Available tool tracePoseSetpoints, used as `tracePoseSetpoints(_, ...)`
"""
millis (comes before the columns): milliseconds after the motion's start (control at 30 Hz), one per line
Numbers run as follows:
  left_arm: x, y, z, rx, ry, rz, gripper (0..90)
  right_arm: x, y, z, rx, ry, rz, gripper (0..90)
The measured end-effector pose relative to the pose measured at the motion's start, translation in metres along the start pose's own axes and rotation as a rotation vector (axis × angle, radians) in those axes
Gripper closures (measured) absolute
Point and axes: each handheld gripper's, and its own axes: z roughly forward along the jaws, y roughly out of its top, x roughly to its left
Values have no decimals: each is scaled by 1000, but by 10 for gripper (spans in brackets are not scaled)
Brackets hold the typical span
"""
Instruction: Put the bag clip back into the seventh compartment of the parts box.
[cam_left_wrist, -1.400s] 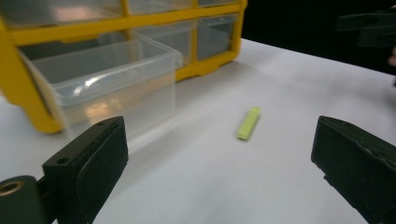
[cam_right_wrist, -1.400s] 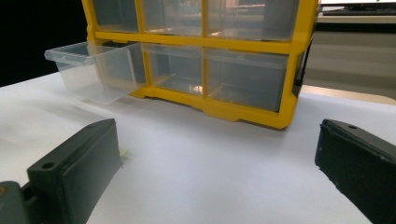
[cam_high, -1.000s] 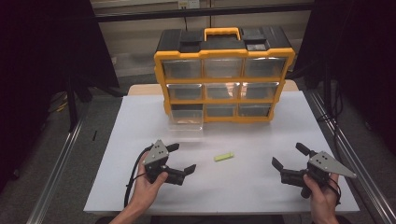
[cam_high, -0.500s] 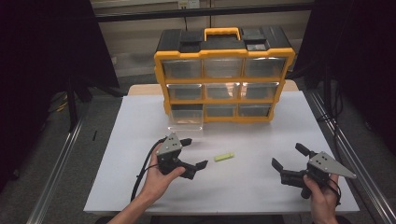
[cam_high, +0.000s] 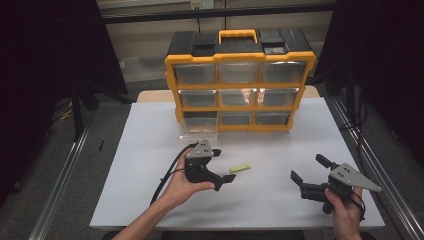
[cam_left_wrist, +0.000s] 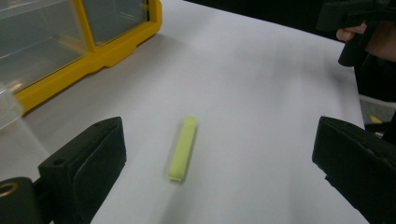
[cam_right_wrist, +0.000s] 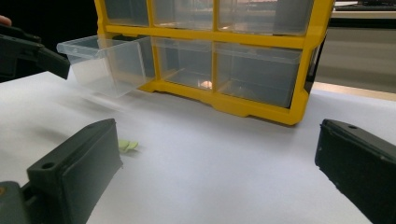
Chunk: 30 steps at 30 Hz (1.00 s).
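A small yellow-green stick (cam_high: 239, 168) lies flat on the white table (cam_high: 280, 150), in front of a yellow and black drawer organizer (cam_high: 240, 80). My left gripper (cam_high: 224, 165) is open just left of the stick, low over the table, jaws pointing right at it. In the left gripper view the stick (cam_left_wrist: 183, 148) lies ahead between the two wide-apart jaws of the left gripper (cam_left_wrist: 219, 140), nearer the left one. My right gripper (cam_high: 307, 167) stands open near the front right, empty. In the right gripper view the stick (cam_right_wrist: 127, 145) peeks out beside the left jaw.
The organizer's bottom-left clear drawer (cam_high: 199, 131) is pulled out toward the table; it shows empty in the right gripper view (cam_right_wrist: 107, 60). The other drawers are closed. Metal rails (cam_high: 60, 175) run along both table sides. Bare table lies between the two grippers.
My left gripper has moved right and a little forward, up to the stick, staying open. The right gripper and the stick have not moved.
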Motion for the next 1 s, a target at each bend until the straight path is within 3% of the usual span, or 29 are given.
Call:
tracePoseSetpoints(100, 0, 5, 7, 11, -19, -1, 31, 0, 0, 0, 0, 0, 1, 0)
tracePoseSetpoints(167, 1, 10, 10, 59, -29, -7, 34, 0, 0, 0, 1, 1, 1, 0)
tracePoseSetpoints(200, 2, 11, 13, 64, -48, -10, 35, 0, 0, 0, 1, 3, -5, 0)
tracePoseSetpoints(367, 5, 15, 23, 119, -65, -6, 38, 1, 0, 0, 4, 10, -10, 0)
tracePoseSetpoints(500, 6, 19, 36, 209, -95, -5, 46, 1, 0, 0, 6, 13, -9, 0)
tracePoseSetpoints(533, 7, 20, 38, 242, -113, 14, 61, 1, 0, 0, 5, 12, -9, 0)
tracePoseSetpoints(700, 7, 26, 49, 333, -129, 55, 69, 1, 0, 0, 10, 14, -10, 0)
tracePoseSetpoints(767, 9, 25, 56, 344, -131, 43, 74, 1, 0, 0, 11, 15, -7, 0)
tracePoseSetpoints(967, 18, 21, 69, 457, -123, 45, 102, 1, 0, 0, 14, 20, -9, 0)
tracePoseSetpoints(1000, 19, 20, 71, 458, -123, 25, 119, 0, 0, 0, 11, 18, -10, 0)
